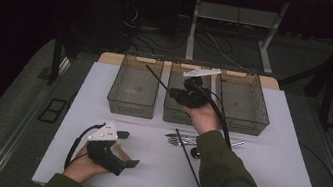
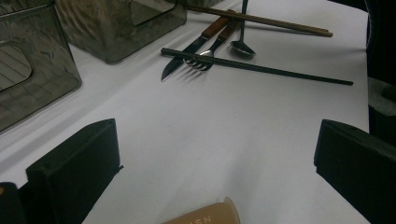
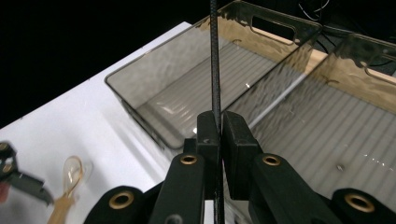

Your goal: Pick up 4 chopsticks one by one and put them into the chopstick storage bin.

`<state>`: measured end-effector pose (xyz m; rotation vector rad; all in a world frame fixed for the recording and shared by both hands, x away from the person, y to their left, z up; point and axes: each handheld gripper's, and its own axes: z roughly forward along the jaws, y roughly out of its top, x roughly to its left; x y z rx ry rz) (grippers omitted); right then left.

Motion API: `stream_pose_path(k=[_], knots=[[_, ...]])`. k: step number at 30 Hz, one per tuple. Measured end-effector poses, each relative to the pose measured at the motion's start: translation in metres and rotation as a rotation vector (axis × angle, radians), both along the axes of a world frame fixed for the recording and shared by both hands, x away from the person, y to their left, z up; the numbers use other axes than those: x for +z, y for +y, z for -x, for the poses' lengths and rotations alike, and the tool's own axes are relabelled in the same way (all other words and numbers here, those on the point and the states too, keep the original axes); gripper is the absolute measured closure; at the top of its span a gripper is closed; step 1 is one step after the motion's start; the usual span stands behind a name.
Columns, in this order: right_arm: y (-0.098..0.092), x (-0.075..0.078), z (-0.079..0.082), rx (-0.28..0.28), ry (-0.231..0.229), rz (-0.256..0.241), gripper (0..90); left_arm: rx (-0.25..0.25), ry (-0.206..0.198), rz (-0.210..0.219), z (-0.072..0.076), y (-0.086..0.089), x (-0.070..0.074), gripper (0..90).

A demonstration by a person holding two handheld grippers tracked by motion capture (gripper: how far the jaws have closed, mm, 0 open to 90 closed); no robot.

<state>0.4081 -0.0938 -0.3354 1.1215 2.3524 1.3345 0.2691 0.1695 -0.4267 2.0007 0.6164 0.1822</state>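
Observation:
My right gripper [image 1: 175, 93] hovers over the middle grey bin [image 1: 171, 113], shut on a black chopstick [image 1: 158, 76] whose far end slants up over the left bin [image 1: 131, 104]. In the right gripper view the chopstick [image 3: 214, 60] runs up from between the closed jaws of my right gripper [image 3: 219, 122]. My left gripper [image 1: 128, 149] rests open near the table's front left. Its jaws stand wide apart in the left gripper view [image 2: 215, 172], with a tan wooden piece [image 2: 205, 215] low between them. A second black chopstick [image 2: 257, 67] lies on the table across a knife [image 2: 180, 63] and a fork [image 2: 205, 58].
Three empty see-through bins line the back of the white table [image 1: 262, 179], the third one [image 1: 244, 103] at the right. A spoon [image 2: 242, 46] and a brown wooden chopstick [image 2: 261, 21] lie with the cutlery pile [image 1: 182, 139]. A tan spoon [image 3: 70, 179] lies near the left hand.

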Motion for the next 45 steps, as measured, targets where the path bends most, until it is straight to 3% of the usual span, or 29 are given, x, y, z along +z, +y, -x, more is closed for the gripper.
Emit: stream_pose_path(k=[8,20,26,33,45], knots=[[0.026,-0.002,-0.022,-0.006,0.016,0.023,85.5,-0.011,-0.009,-0.014,0.0,0.001,0.0,0.0],[0.055,-0.012,-0.052,-0.049,0.051,0.038,85.5,-0.009,-0.01,-0.003,0.0,0.001,0.001,0.0],[0.073,-0.02,-0.064,-0.063,0.074,0.075,85.5,-0.011,-0.015,0.001,0.0,0.001,0.001,0.0],[0.09,-0.027,-0.076,-0.068,0.109,0.093,85.4,-0.011,-0.013,-0.001,0.001,0.0,0.002,0.0],[0.111,-0.032,-0.085,-0.072,0.118,0.118,85.4,-0.015,-0.015,-0.001,0.001,0.0,0.001,0.0]])
